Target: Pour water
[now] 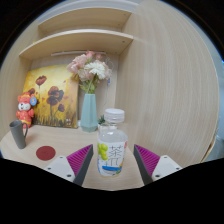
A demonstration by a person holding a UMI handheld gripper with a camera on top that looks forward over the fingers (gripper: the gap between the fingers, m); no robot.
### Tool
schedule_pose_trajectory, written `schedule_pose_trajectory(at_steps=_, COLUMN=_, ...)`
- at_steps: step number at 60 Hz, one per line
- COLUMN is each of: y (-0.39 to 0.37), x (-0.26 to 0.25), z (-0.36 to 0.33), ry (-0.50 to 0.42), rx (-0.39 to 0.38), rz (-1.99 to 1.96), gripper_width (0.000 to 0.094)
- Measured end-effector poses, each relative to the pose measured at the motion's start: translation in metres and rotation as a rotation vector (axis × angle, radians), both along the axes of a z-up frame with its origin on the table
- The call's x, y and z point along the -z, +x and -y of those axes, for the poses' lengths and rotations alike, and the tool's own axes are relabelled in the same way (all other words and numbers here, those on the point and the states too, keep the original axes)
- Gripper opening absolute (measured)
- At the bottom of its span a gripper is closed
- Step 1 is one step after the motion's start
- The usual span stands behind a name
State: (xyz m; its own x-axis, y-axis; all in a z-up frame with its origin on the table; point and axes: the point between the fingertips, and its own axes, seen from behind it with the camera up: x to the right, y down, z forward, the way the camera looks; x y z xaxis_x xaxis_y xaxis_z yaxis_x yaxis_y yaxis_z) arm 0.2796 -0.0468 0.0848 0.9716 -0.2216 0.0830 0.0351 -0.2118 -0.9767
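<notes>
Gripper (pixel 113 160) spread open, not clamped. Clear plastic water bottle with white cap (pixel 113 146) stands upright on the wooden table (pixel 60 165), between the magenta pads (pixel 82 157), gaps either side.

one bottle (pixel 113 146), one vase (pixel 89 112), perhaps one mug (pixel 19 133)

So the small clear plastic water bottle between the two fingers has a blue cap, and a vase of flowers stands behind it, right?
Not quite: the gripper view shows the small clear plastic water bottle has a white cap, not a blue one. The rest holds: it stands between the fingers of the hand-held gripper, which look open with gaps at either side, and a light blue vase of pale flowers stands behind it.
</notes>
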Motion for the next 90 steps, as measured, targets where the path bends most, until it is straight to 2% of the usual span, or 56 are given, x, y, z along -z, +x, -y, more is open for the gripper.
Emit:
schedule_pose_trajectory(at_steps=7, y=0.010, x=-0.002, z=-0.020, ry=0.008, rx=0.014, rz=-0.003, gripper_width=0.0834)
schedule_pose_trajectory(at_steps=12, y=0.008, x=-0.001, z=-0.031, ry=0.017, rx=-0.004, rz=-0.041, gripper_width=0.0804)
schedule_pose_trajectory(at_steps=21, y=0.003, x=0.004, z=-0.041, ry=0.026, rx=-0.016, rz=-0.066, gripper_width=0.0589)
schedule_pose_trajectory(at_steps=37, y=0.000, x=0.002, z=-0.044, ry=0.040, rx=0.000, rz=-0.005, gripper_width=0.0404)
schedule_pose_trajectory(at_steps=51, y=-0.006, x=-0.002, z=-0.046, ry=0.012, rx=0.006, rz=0.070, gripper_width=0.0405)
schedule_pose_trajectory(at_steps=60, y=-0.042, x=-0.033, z=-0.057, ry=0.009, rx=-0.048, rz=0.274, gripper_width=0.0405)
schedule_pose_trajectory(at_steps=70, y=-0.115, x=-0.080, z=-0.074, ry=0.021, rx=-0.128, rz=0.616, gripper_width=0.0404)
schedule_pose_trajectory(at_steps=90, y=-0.265, x=-0.138, z=-0.101, ry=0.154, rx=-0.227, rz=1.465, gripper_width=0.0402)
